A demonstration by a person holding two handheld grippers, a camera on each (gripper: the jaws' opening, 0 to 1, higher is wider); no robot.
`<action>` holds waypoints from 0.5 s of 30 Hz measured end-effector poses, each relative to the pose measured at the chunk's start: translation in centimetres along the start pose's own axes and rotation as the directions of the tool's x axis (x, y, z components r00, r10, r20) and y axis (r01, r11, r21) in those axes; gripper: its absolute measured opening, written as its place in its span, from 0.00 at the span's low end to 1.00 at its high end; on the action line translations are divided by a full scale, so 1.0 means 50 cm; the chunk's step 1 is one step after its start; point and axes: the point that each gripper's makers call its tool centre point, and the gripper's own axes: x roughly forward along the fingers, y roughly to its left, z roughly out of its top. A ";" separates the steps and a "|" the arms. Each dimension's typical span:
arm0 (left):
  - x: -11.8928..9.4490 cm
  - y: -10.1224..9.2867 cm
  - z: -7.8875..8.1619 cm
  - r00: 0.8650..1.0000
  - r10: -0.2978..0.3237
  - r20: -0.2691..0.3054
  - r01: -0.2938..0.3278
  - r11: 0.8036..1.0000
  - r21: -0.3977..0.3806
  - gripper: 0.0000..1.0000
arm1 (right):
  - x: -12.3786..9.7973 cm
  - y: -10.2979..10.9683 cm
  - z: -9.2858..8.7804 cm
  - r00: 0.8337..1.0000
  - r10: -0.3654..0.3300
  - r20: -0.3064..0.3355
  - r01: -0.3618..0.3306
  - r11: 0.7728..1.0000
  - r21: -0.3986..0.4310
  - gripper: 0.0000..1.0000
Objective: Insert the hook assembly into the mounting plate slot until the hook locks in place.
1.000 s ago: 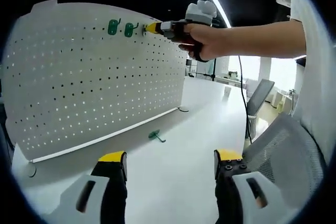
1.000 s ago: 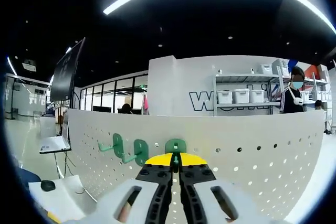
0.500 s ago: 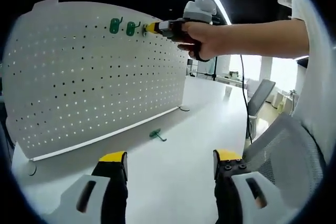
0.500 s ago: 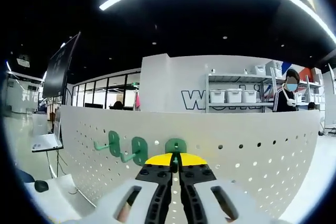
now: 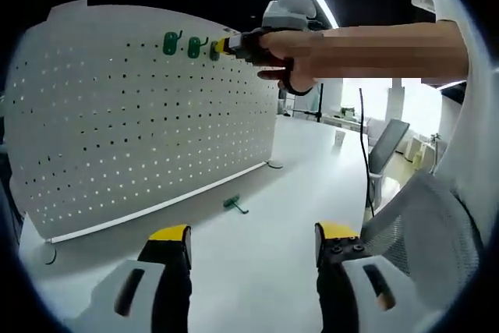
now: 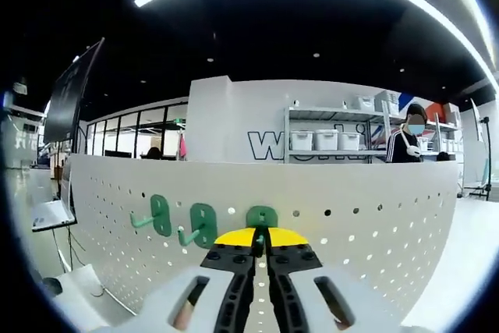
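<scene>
White table (image 5: 257,247) carries an upright white pegboard (image 5: 117,130), the mounting plate, standing on its lower edge and running across the left gripper view; in the right gripper view the same pegboard (image 6: 374,224) spans the frame below a background of shelving with white bins (image 6: 323,139) and a standing person (image 6: 411,142) at far right. A grey mesh office chair (image 5: 413,232) sits at the right edge of the left gripper view, near the person's white sleeve. Right gripper (image 5: 221,45), held in a hand (image 5: 292,56), is raised to the pegboard's top row; its yellow-tipped jaws are pressed together on a green hook (image 6: 262,217) whose back plate lies against the board face. Whether the hook is fully seated in the holes cannot be told. In the right gripper view the right gripper (image 6: 261,241) shows jaws closed with the hook's stem pinched between the tips. Two more green hooks hang in the same row just to the left: one (image 6: 204,224) beside the held hook, another (image 6: 158,215) further left; both also visible in the left gripper view (image 5: 193,47) (image 5: 170,42). A spare green hook (image 5: 232,204) lies loose on the table near the board's base. Left gripper (image 5: 251,241) hovers low over the table, jaws well apart, nothing between them.
</scene>
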 end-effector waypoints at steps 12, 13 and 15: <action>-0.002 -0.001 -0.002 1.000 0.000 0.002 0.000 1.000 -0.002 0.66 | -0.005 0.000 0.001 1.000 0.026 0.001 -0.026 0.999 0.018 0.03; -0.002 -0.001 -0.002 1.000 0.000 0.002 0.000 1.000 -0.002 0.66 | -0.006 0.001 0.002 1.000 0.028 0.002 -0.028 0.999 0.018 0.03; -0.002 -0.001 -0.001 1.000 -0.001 0.001 0.001 1.000 -0.002 0.66 | -0.006 0.000 0.002 0.999 0.033 0.004 -0.033 0.999 0.023 0.03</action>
